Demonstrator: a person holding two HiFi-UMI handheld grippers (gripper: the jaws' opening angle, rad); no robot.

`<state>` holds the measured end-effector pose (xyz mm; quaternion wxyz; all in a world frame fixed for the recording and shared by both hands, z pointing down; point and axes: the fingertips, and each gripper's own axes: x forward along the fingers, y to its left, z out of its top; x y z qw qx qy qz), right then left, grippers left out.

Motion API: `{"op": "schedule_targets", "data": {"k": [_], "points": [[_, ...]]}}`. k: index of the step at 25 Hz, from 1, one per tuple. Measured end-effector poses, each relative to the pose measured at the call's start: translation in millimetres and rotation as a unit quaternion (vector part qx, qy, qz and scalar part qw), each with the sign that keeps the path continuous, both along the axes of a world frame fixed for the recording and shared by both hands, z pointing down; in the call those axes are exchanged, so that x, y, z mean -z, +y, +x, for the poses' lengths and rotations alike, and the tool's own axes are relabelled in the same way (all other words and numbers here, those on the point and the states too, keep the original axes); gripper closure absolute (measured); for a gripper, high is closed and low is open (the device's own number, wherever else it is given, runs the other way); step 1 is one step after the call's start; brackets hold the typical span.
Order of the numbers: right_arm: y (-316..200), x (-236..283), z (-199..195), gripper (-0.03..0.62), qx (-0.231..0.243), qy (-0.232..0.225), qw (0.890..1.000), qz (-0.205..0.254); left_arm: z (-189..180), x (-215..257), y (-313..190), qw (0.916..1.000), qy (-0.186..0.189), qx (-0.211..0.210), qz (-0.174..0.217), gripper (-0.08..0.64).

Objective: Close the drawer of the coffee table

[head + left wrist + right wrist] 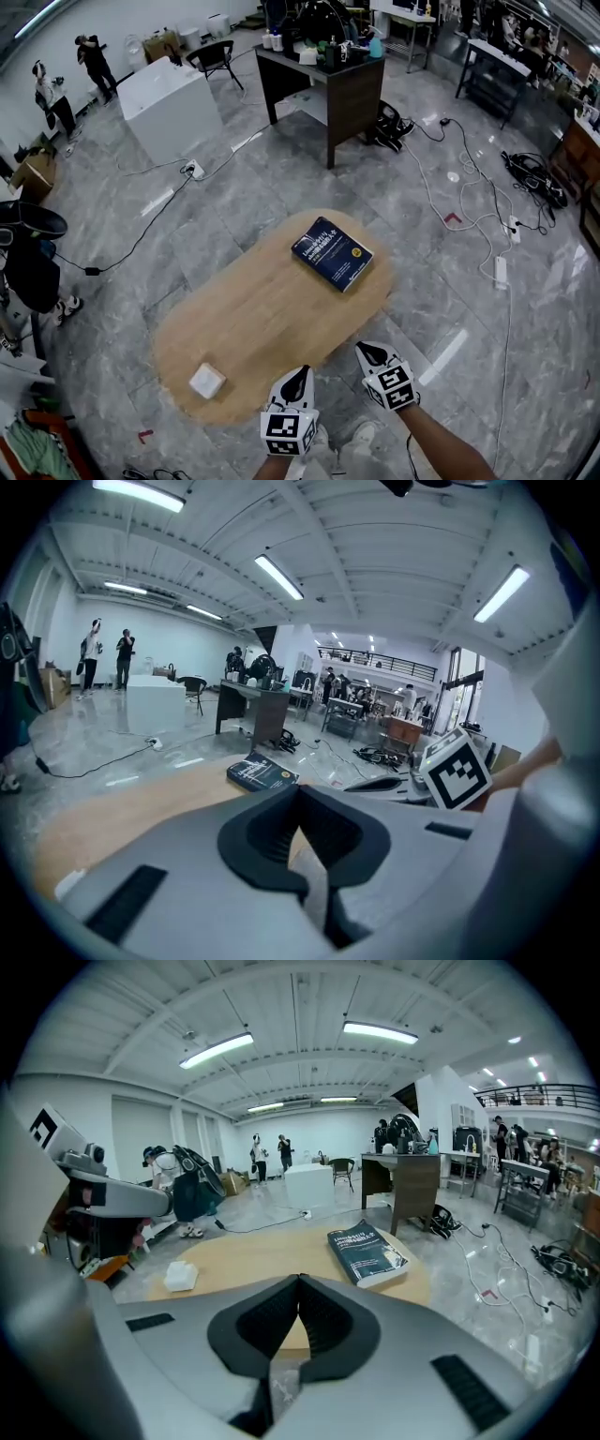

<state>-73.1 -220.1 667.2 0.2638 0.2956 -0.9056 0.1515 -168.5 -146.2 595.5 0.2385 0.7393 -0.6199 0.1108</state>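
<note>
Both left tongs (pixel 301 369) and right tongs (pixel 362 348) closed, empty, at near edge of coffee table (pixel 253 309)

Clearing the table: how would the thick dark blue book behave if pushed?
Lying flat on the oval wooden table, the dark blue book would probably slide, not tip or roll. It looks thick, so likely heavy. Near the rim, it might fall off.

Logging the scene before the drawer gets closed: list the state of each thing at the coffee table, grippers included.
coffee table: standing level; its drawer shows in no view, so open or shut cannot be told.
book: closed, lying flat at the table's far end.
white block: resting flat at the near left end.
left gripper: jaws together, empty, over the near edge.
right gripper: jaws together, empty, beside the left gripper.
</note>
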Motion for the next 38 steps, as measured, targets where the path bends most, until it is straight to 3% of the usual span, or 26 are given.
{"op": "schedule_targets", "data": {"k": [26,30,33,38], "points": [[43.6,177.9,-0.4,0.58,0.019,-0.046,0.997,0.058,8.1,145.2,16.5,0.9977,-0.023,-0.007,0.064,0.558],[48.0,197.7,0.4,0.58,0.02,-0.052,0.996,0.072,6.8,163.3,19.8,0.997,-0.01,0.0,0.076,0.558],[49.4,213.3,-2.2,0.58,0.017,-0.057,0.995,0.081,6.5,181.6,23.4,0.9954,-0.029,-0.011,0.09,0.558],[50.6,243.0,-4.7,0.58,0.005,-0.077,0.992,0.1,7.8,208.8,22.1,0.9932,-0.023,-0.034,0.109,0.558]]}}
